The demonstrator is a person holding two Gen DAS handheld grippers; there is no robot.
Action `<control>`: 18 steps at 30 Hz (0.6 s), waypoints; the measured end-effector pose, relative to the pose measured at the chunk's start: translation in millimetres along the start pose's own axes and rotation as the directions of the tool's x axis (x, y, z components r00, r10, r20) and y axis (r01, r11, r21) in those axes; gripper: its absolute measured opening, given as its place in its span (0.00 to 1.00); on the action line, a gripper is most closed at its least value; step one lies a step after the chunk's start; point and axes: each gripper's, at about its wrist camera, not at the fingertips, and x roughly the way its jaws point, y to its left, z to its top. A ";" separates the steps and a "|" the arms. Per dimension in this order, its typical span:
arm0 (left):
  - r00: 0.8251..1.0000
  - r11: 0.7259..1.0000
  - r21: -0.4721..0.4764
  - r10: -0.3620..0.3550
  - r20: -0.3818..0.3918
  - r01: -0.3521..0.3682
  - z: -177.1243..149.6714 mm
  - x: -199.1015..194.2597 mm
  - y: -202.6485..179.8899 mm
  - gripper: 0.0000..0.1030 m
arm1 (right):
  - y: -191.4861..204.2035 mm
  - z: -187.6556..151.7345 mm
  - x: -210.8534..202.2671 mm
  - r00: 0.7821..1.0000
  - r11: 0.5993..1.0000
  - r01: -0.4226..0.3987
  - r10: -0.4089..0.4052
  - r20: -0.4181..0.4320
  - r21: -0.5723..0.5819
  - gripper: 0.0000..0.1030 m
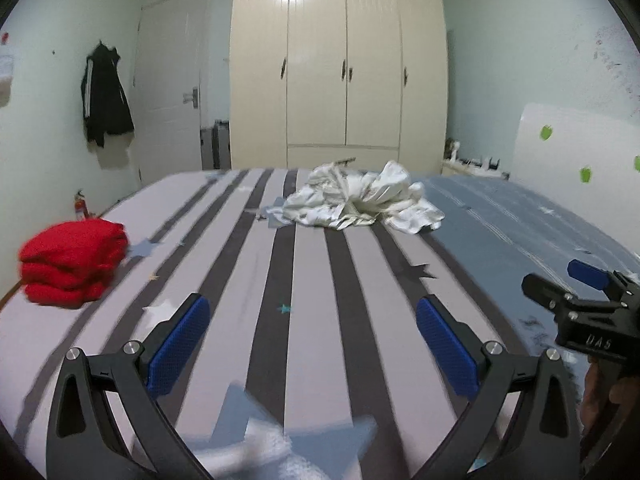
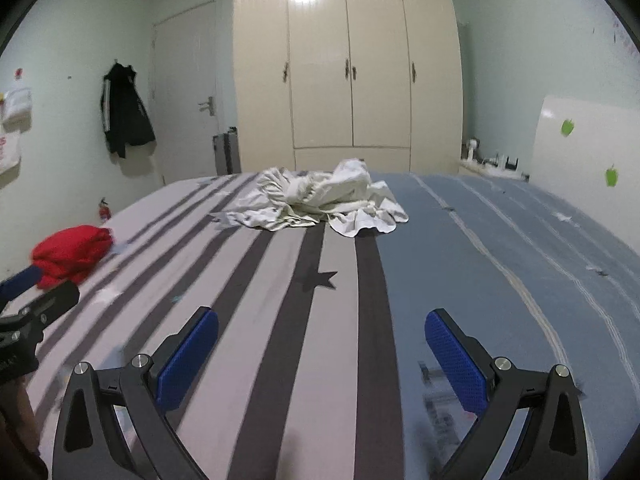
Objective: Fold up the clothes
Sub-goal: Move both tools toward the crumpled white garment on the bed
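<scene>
You are holding the left hand-held gripper [image 1: 312, 332] low over the near end of the bed [image 1: 312, 280], its blue pads spread wide and gripping nothing. Beside it, the right hand-held gripper [image 2: 322, 344] is hovering over the seam where the grey-striped half of the cover meets the plain blue half, its jaws standing just as wide and just as empty. In the left wrist view, a pale, blurred piece of cloth [image 1: 264, 448] is lying just under the left tool; what it is cannot be told.

Off to your left, near the bed's edge, a red garment [image 1: 72, 260] is sitting already folded into a neat stack. Well ahead, toward the far end of the bed, the white garment [image 2: 320, 200] is lying in a crumpled heap, apart from both tools and not yet touched.

The white piece is looking thin, light and limp, so it will probably sag and slide rather than keep any shape. Taking hold of two edge points, such as the loose hem [image 2: 360, 228] spilling toward you, and not the bunched middle, should let it be drawn flat.

Behind the bed, a cream wardrobe [image 2: 348, 72] is filling the far wall, with a dark jacket [image 2: 126, 112] hanging beside a door.
</scene>
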 end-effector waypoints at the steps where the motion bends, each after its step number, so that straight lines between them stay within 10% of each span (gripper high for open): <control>1: 1.000 1.000 -0.014 0.005 -0.006 -0.005 0.4 16.4 1.7 0.99 | -4.4 2.5 22.9 1.000 1.000 -0.002 0.002 -0.008 0.013 0.99; 18: 0.982 1.000 0.019 0.018 -0.188 -0.014 87.8 342.3 -12.7 0.99 | -69.1 95.2 334.2 0.971 0.993 0.105 -0.091 -0.219 0.052 0.99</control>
